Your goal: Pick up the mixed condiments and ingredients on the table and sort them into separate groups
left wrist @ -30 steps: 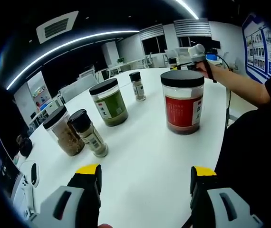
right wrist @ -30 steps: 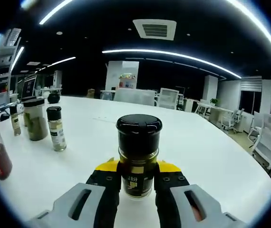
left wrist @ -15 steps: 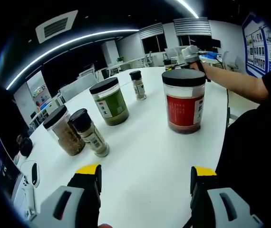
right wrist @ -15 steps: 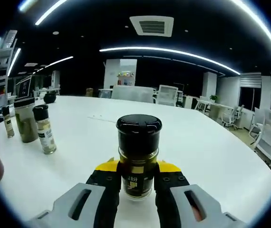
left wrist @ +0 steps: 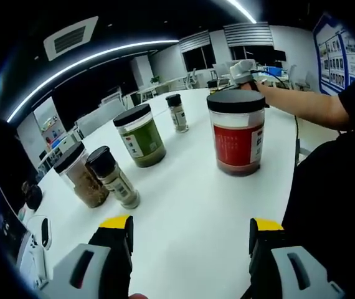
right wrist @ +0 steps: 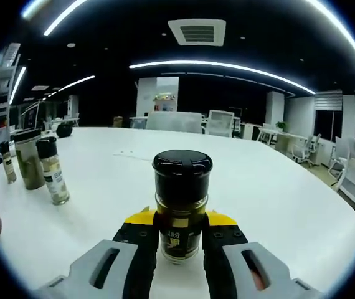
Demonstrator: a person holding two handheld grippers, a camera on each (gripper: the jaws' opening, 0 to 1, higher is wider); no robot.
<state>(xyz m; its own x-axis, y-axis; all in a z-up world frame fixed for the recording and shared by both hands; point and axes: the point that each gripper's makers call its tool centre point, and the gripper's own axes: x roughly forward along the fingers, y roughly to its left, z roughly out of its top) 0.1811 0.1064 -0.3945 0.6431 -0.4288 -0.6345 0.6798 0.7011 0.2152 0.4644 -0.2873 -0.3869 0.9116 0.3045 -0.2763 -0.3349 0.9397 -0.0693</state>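
Glass spice bottle (right wrist: pixel 182 205) with glossy black cap sits clamped in right tool (right wrist: pixel 181 232); left tool (left wrist: pixel 190 240) gapes apart.

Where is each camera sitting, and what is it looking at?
Left gripper view: rides the left tool, open above the white table, facing the red-label jar, green jar and the person's outstretched arm.
Right gripper view: rides the right tool, shut on a black-capped spice bottle.
Shared: table, small shaker.
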